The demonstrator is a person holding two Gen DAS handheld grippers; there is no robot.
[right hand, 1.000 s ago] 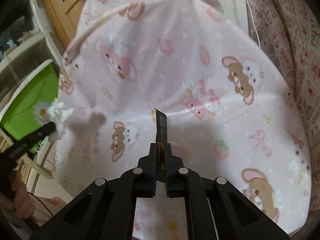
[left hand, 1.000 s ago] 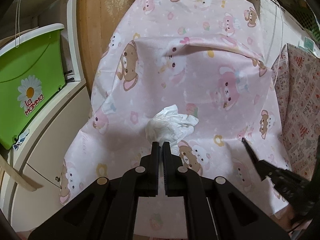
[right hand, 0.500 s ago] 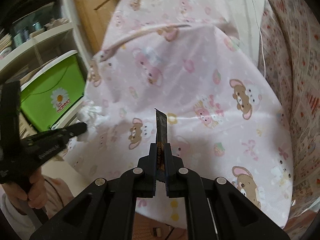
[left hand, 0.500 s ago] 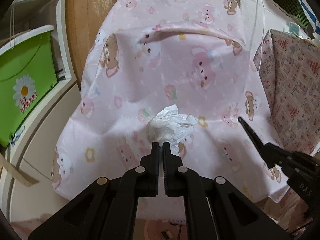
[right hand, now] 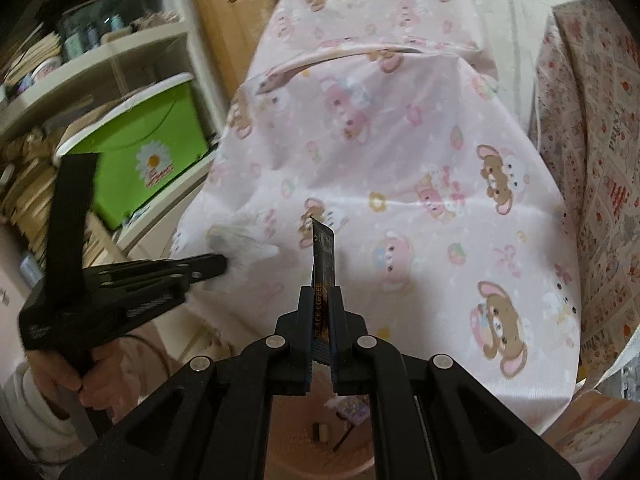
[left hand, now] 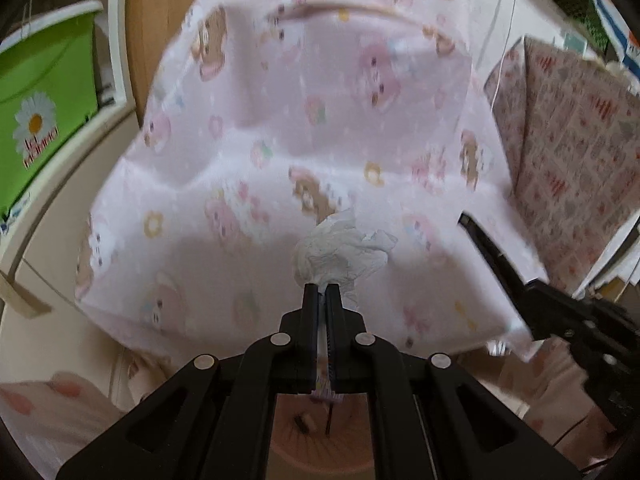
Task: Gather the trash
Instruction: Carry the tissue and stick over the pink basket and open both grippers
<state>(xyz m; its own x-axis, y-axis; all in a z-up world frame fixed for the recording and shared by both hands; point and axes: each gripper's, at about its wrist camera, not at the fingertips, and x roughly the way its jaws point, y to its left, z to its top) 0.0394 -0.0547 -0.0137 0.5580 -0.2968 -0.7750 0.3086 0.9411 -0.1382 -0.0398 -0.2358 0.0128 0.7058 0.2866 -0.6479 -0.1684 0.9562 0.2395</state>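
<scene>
My left gripper (left hand: pixel 321 290) is shut on a crumpled white tissue (left hand: pixel 340 250) and holds it above the front edge of a table draped in a pink bear-print cloth (left hand: pixel 320 120). My right gripper (right hand: pixel 321 292) is shut on a black coffee stick wrapper (right hand: pixel 323 256) that stands upright between the fingers. Each gripper shows in the other's view: the right one (left hand: pixel 468 220) at the right, the left one (right hand: pixel 222 264) at the left with the blurred tissue (right hand: pixel 240 242). A pink bin (right hand: pixel 304 440) with scraps inside lies below both grippers.
A green storage box with a daisy logo (right hand: pixel 148 152) sits on white shelving (left hand: pixel 52 184) at the left. A patterned fabric (right hand: pixel 600 160) hangs at the right. A wooden door (right hand: pixel 224 12) stands behind the table.
Both grippers have pulled back and up from the table toward its front edge, with the tissue and wrapper still held. The pink bin has come into view below them.
</scene>
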